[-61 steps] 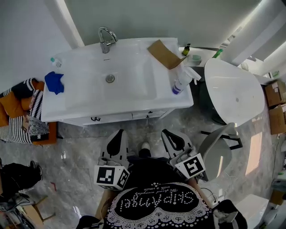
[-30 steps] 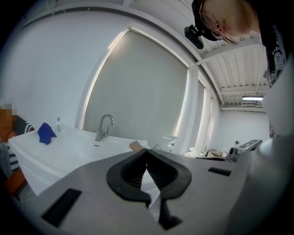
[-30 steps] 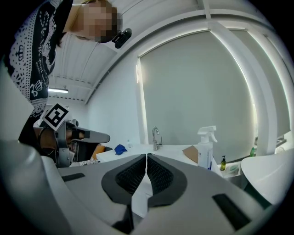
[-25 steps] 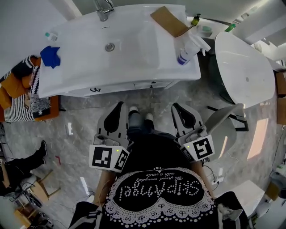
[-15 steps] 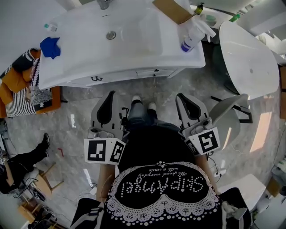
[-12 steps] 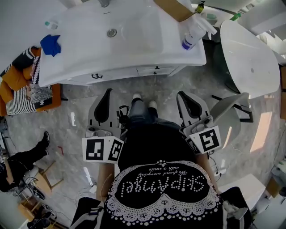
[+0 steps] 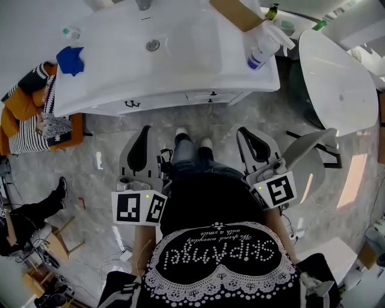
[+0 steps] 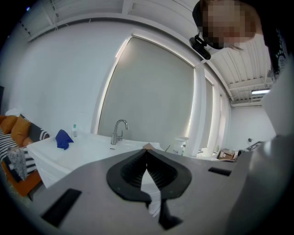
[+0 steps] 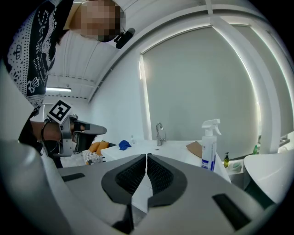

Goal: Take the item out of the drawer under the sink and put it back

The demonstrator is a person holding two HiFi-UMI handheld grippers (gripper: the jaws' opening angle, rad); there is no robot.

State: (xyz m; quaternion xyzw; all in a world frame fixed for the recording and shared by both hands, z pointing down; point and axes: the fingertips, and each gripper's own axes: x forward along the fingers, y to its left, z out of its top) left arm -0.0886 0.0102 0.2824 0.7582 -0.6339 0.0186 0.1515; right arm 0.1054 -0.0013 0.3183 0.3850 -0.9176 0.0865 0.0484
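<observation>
The white sink cabinet [image 7: 162,99] stands ahead of me, its drawer fronts closed with a dark handle on each; whatever is inside is hidden. My left gripper [image 7: 146,129] hangs over the marble floor well short of the cabinet, shut with nothing between its pads. In the left gripper view its jaws [image 8: 147,153] meet at the tips, pointing at the basin. My right gripper [image 7: 243,130] is level with it on the other side of my legs, also shut and empty. In the right gripper view the right gripper [image 9: 146,158] faces the cabinet's right end.
On the sink top are a spray bottle [image 7: 258,54], a piece of cardboard [image 7: 234,12], a blue cloth [image 7: 70,60] and a faucet [image 7: 143,3]. A white bathtub [image 7: 337,78] and a grey seat [image 7: 304,159] stand right. Orange seating with striped clothes [image 7: 27,120] stands left.
The sink has slid toward the top of the head view. My left gripper has drifted a little to the left. The right one has kept its place. Both stay shut.
</observation>
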